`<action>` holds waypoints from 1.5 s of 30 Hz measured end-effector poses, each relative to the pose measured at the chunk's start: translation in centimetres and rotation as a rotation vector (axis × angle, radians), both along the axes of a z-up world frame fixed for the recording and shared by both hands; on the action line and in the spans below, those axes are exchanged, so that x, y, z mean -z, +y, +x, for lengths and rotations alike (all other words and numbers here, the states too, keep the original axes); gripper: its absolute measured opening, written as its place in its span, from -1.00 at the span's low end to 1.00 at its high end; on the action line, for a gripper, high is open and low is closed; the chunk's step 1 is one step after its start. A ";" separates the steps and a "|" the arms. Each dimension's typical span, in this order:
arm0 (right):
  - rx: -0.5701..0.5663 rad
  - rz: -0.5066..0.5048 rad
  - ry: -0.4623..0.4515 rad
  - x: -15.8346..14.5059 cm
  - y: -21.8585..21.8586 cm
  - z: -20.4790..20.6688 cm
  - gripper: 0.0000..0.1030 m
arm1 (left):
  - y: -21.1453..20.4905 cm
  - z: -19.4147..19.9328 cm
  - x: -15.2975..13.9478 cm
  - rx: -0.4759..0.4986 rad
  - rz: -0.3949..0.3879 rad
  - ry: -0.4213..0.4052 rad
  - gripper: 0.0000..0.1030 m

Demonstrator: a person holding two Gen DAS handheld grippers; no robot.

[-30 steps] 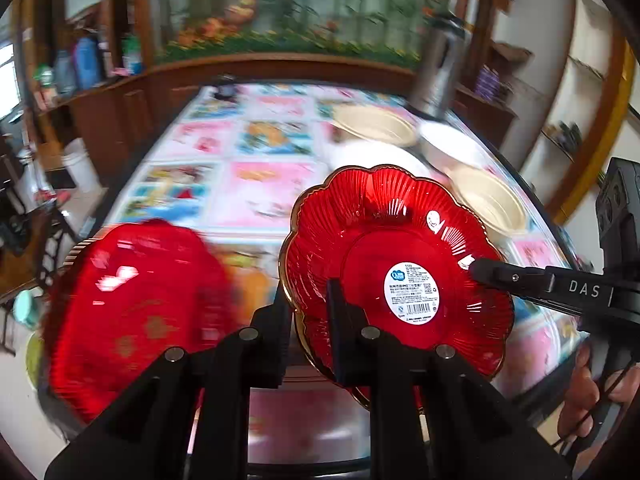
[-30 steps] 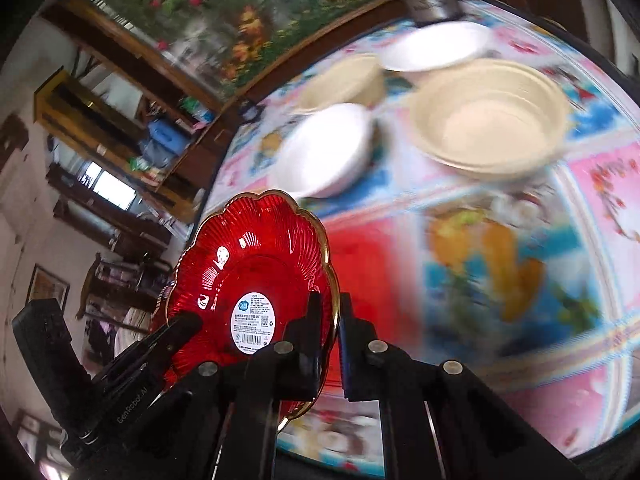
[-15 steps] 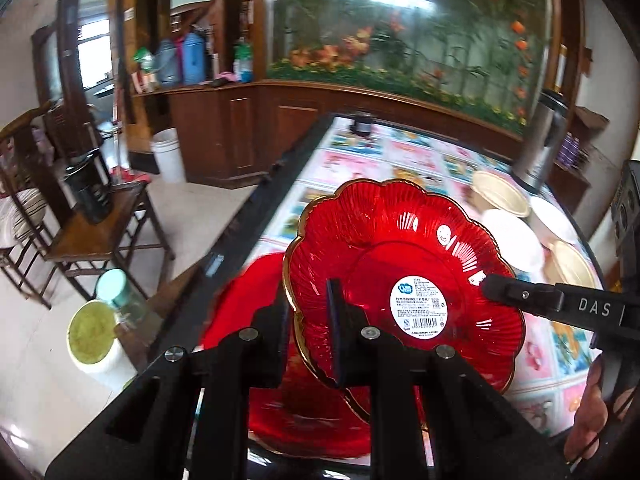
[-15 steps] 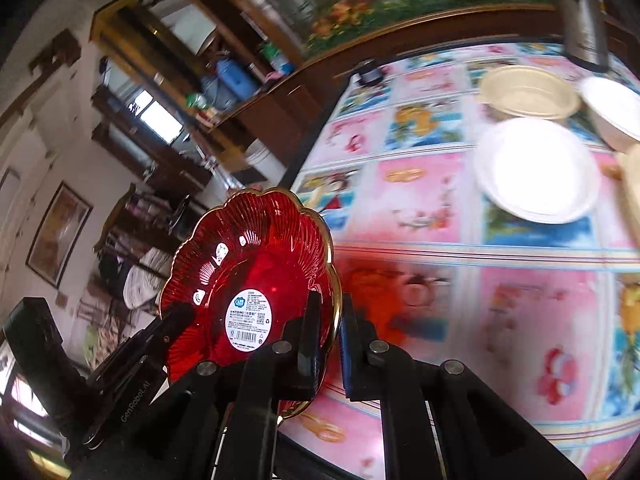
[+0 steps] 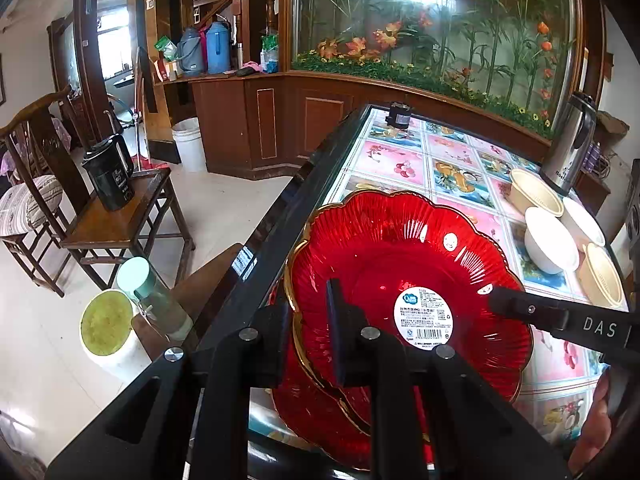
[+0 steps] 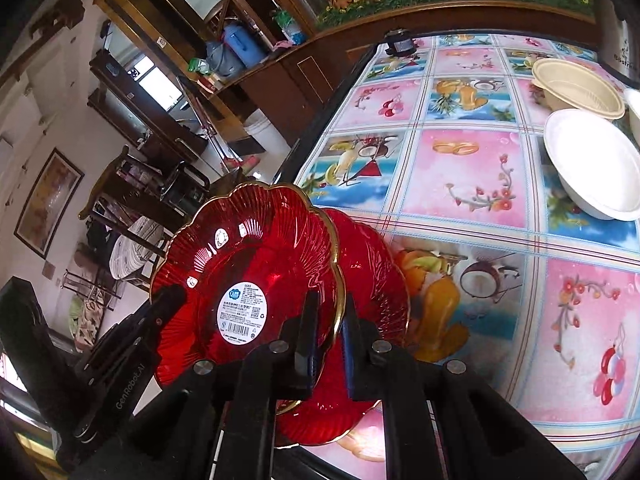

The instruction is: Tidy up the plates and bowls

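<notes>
From the left wrist, the left gripper (image 5: 310, 340) has its jaws closed on the rim of a red scalloped plate (image 5: 404, 280), which has swung over to hover above a second red plate (image 5: 320, 412) at the near tabletop (image 5: 400, 168) edge. From the right wrist, the right gripper (image 6: 326, 344) pinches the same plate's opposite rim; the lower plate (image 6: 372, 272) now sits directly beneath, so stacking looks close.
</notes>
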State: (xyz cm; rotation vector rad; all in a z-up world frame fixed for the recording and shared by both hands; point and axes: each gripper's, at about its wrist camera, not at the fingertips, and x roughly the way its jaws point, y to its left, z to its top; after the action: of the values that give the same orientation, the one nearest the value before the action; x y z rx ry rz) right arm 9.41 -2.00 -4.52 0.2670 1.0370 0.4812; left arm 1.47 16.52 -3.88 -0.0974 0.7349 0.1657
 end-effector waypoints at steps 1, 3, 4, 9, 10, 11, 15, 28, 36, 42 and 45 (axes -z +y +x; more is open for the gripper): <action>0.000 -0.002 0.001 0.1 0.1 0.1 -0.82 | 0.0 0.1 0.1 0.001 0.003 0.000 -0.72; 0.001 -0.006 0.004 0.2 0.2 0.1 -0.82 | 0.0 0.2 0.4 0.003 0.007 0.006 -0.72; 0.002 -0.008 0.010 0.4 0.2 0.2 -0.82 | -0.1 0.3 0.7 0.006 0.009 0.013 -0.72; 0.005 -0.027 0.037 1.4 0.3 0.5 -0.81 | 0.0 0.8 1.5 0.002 0.023 0.037 -0.72; 0.004 -0.031 0.043 1.6 0.4 0.7 -0.80 | 0.0 0.9 1.5 0.000 0.035 0.036 -0.72; 0.006 -0.037 0.044 1.8 0.4 0.7 -0.80 | -0.1 0.9 1.5 -0.002 0.048 0.029 -0.72; 0.014 -0.089 0.037 2.5 0.6 0.9 -0.86 | -0.5 1.0 1.5 -0.003 0.085 0.022 -0.72; -0.035 -0.201 0.030 4.2 1.9 0.6 -0.74 | 0.4 0.9 1.6 -0.017 0.047 0.045 -0.72; 0.052 -0.055 -0.148 -0.6 -3.7 -0.7 -0.20 | -1.6 -0.6 -1.0 0.049 -0.033 -0.020 -0.63; 0.182 -0.010 -0.127 0.1 -10.8 -1.6 -0.20 | -7.7 -1.7 -2.8 0.220 -0.067 -0.051 0.44; 0.249 0.002 -0.106 0.9 -14.8 -2.2 -0.19 | -11.9 -1.2 -3.1 0.335 -0.077 -0.021 0.44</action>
State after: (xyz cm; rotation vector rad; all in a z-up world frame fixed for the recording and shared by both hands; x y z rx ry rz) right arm 7.19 -16.80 -5.43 0.3641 0.8857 0.2682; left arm 0.29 4.64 -0.80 -0.0480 0.7264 -0.1834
